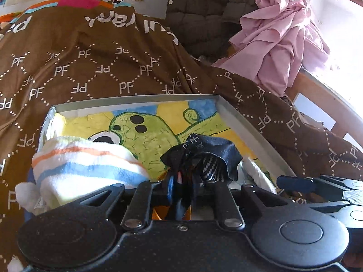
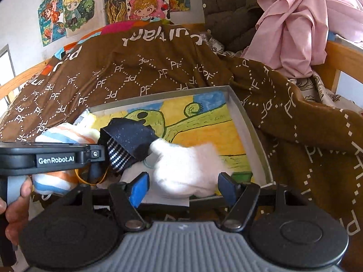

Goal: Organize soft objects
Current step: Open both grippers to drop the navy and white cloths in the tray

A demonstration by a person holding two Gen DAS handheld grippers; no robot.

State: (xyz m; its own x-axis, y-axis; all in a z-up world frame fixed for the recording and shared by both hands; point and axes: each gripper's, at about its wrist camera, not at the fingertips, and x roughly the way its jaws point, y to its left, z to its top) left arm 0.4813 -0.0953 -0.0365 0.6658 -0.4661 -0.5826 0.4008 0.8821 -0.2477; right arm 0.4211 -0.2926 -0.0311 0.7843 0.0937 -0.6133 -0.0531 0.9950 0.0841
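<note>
A shallow grey box (image 1: 238,122) (image 2: 249,122) with a cactus drawing on its floor lies on a brown blanket. My left gripper (image 1: 183,181) is shut on a dark navy cloth (image 1: 204,149) with a dotted band, held over the box's near edge; in the right wrist view that cloth (image 2: 131,138) hangs from the left gripper (image 2: 99,156). A white sock with orange and blue stripes (image 1: 84,170) (image 2: 56,136) rests at the box's left. My right gripper (image 2: 183,185) is open, its blue pads either side of a fluffy white sock (image 2: 188,167) in the box.
The brown PF-patterned blanket (image 1: 113,68) (image 2: 136,68) covers the bed around the box. Pink fabric (image 1: 283,45) (image 2: 306,22) is heaped at the right on a wooden rail (image 2: 340,56). A dark quilted jacket (image 1: 204,11) and posters (image 2: 140,0) are behind. A hand (image 2: 13,204) holds the left gripper.
</note>
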